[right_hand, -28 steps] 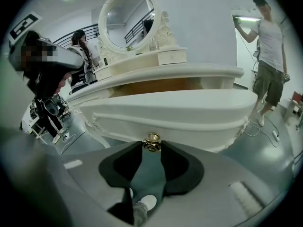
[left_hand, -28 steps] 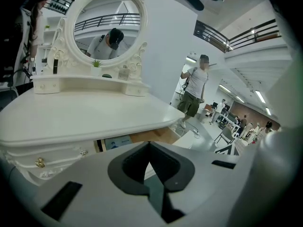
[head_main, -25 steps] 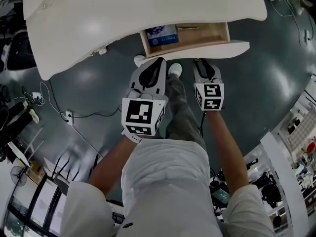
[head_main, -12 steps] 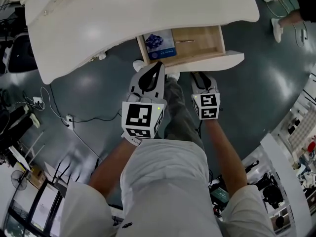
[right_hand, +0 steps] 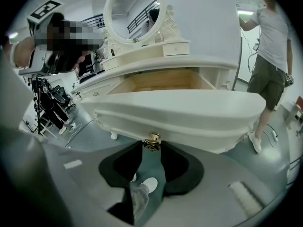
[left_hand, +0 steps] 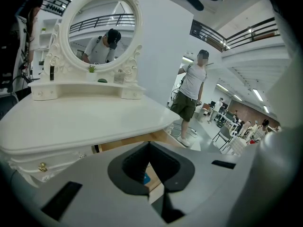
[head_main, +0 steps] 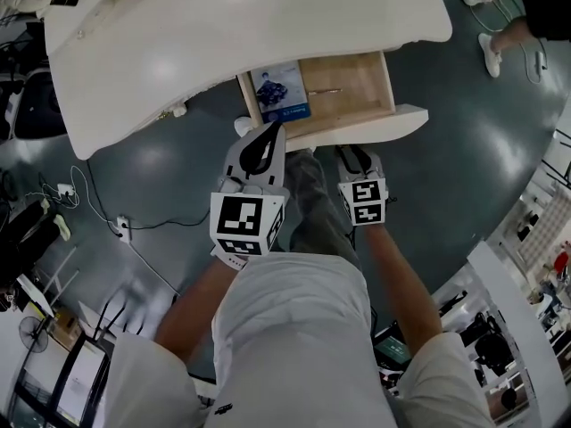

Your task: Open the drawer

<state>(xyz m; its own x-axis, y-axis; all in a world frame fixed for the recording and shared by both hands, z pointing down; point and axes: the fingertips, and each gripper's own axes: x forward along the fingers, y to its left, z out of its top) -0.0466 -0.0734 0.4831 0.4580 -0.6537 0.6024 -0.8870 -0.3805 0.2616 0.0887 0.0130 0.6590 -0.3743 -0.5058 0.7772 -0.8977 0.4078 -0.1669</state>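
My right gripper [right_hand: 151, 146] pinches the brass knob [right_hand: 152, 138] of the drawer [right_hand: 189, 112], which stands partly out under the table [head_main: 223, 25]. Rigid wood, probably light; the knob is small and slick. Left gripper [left_hand: 149, 144] pressed together, empty.

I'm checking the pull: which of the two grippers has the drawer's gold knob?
The right gripper, its jaws closed on the gold knob of the open drawer. The left gripper is shut on nothing.
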